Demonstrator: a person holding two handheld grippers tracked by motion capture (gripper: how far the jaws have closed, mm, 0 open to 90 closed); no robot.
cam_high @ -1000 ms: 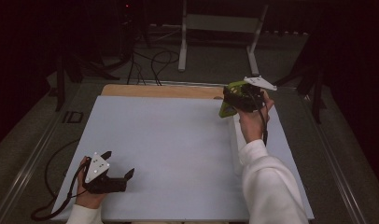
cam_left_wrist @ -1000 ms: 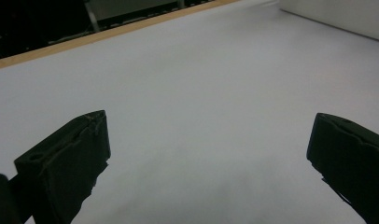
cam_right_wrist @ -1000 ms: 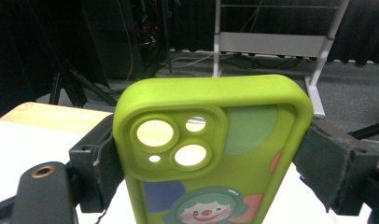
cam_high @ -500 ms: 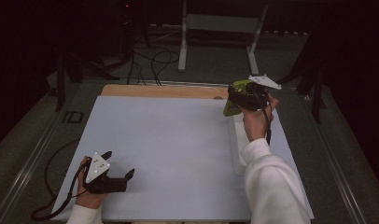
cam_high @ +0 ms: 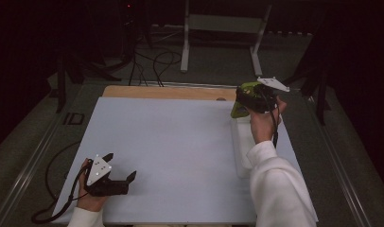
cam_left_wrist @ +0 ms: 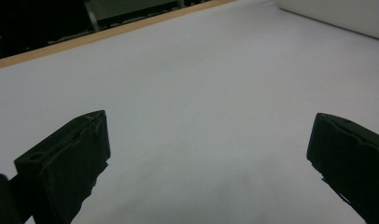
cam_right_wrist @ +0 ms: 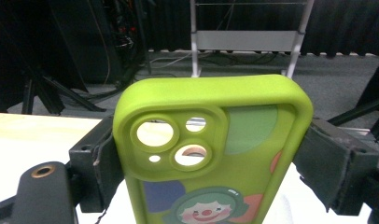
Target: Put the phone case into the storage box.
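A lime-green phone case with camera cut-outs and a cartoon clown print stands upright between the jaws of my right gripper, whose pads press on its two long edges. In the high view that right gripper hangs above the far right of the white table sheet with the green phone case in it. My left gripper rests low near the front left of the sheet. Its black fingers stand wide apart over bare white surface, with nothing between them.
A white oblong box lies on the right side of the sheet, below the right hand. A wooden edge strip runs along the far side of the table. A metal stand and cables are on the dark floor beyond.
The right hand has shifted slightly to the right and away with the phone case. The left gripper has stayed in place.
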